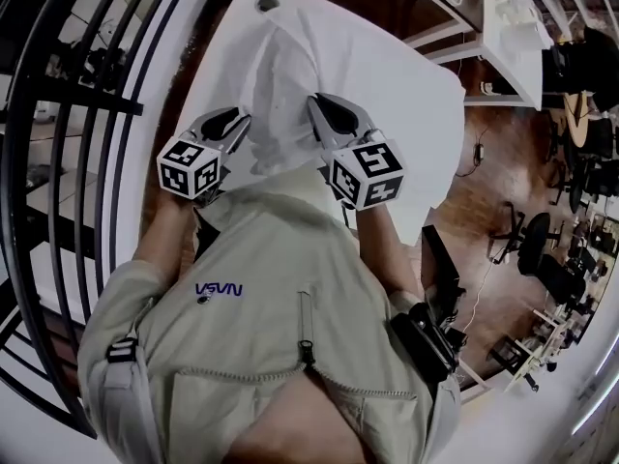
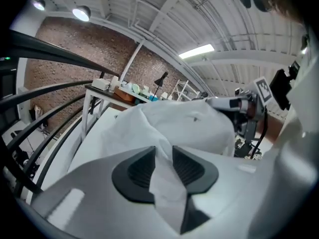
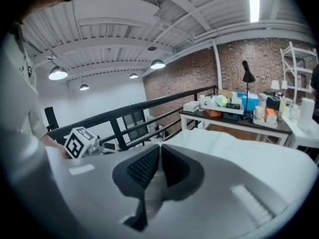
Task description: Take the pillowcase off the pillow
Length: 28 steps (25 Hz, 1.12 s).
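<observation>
Lying on the white table (image 1: 416, 114), the pillowcase (image 1: 280, 95) with its pillow inside has its long axis from near to far, straight away from the person. The far end rests toward the far edge of the table. The near end is bunched and raised between the two grippers. Both parts are white, so I cannot tell where the case stops and the pillow begins.

The left gripper (image 1: 235, 119) is at the left side of this near end and the right gripper (image 1: 324, 109) at the right side, both about equally close. The pillowcase therefore lies ahead of both, on the far side.

In the left gripper view the jaws stand a little apart, and a fold of the pillowcase (image 2: 166, 188) passes between the pads without being squeezed. In the right gripper view the jaws are pressed together on a thin fold of it (image 3: 155, 188). I judge that only the right one has a hold, so the left must close on the fold before a pull toward the near side.

I count one pillow, one pillowcase, two grippers and one table.
</observation>
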{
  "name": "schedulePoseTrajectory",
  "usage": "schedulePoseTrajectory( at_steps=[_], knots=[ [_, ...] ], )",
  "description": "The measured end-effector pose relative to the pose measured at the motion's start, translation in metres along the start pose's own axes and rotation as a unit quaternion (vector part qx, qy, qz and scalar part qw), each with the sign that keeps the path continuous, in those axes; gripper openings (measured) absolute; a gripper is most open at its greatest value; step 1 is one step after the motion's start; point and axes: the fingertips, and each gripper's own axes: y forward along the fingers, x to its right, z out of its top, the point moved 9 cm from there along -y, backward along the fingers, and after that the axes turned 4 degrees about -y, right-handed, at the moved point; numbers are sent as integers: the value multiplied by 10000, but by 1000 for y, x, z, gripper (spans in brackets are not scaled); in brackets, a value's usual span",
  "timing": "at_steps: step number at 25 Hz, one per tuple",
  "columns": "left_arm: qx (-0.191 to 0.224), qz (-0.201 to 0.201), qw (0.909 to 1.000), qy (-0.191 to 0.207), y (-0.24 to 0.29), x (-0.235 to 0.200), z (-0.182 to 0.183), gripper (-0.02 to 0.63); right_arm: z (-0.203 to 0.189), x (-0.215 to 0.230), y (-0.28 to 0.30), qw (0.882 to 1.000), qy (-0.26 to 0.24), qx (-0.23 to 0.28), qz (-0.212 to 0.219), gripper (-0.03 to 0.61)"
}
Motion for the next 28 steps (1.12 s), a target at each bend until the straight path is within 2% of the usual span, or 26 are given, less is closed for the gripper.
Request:
schedulePoseTrajectory(
  at_steps=[4, 6, 8, 10, 12, 16, 19, 20, 22, 24, 28],
  knots=[
    [342, -494, 9978, 262, -6, 23, 34, 156, -1, 0, 3, 9999, -47, 8, -120, 11],
    [339, -862, 9947, 446, -3, 40, 45, 181, -1, -2, 4, 9997, -102, 11, -217, 12],
    [217, -1078, 9925, 535, 4, 52, 48, 233, -1, -4, 6, 9993, -194, 12, -317, 12],
    [91, -1125, 9927, 422, 14, 54, 47, 257, -1, -6, 7, 9988, -284, 18, -397, 12],
    [-22, -1203, 9926, 140, 27, 54, 45, 264, -1, -7, 7, 9984, -337, 34, -454, 12],
    [-344, -1482, 9881, -202, 48, 55, 44, 202, -3, -6, 6, 9982, -360, 32, -488, 14],
    [-361, -1206, 9918, -234, 46, 47, 45, 71, -7, -6, 1, 9983, -249, 16, -523, 43],
    [-317, -1076, 9933, -263, 44, 43, 45, 55, -8, -5, -3, 9980, -170, 5, -602, 56],
    [-179, -923, 9949, -365, 40, 38, 46, 40, -12, -4, -15, 9967, 66, -124, -805, 122],
    [-78, -899, 9951, -417, 37, 38, 47, 38, -21, -6, -25, 9943, 415, -380, -906, 127],
    [-44, -980, 9943, -413, 39, 39, 48, 37, -38, -13, -24, 9905, 925, -738, -700, 127]
  ],
)
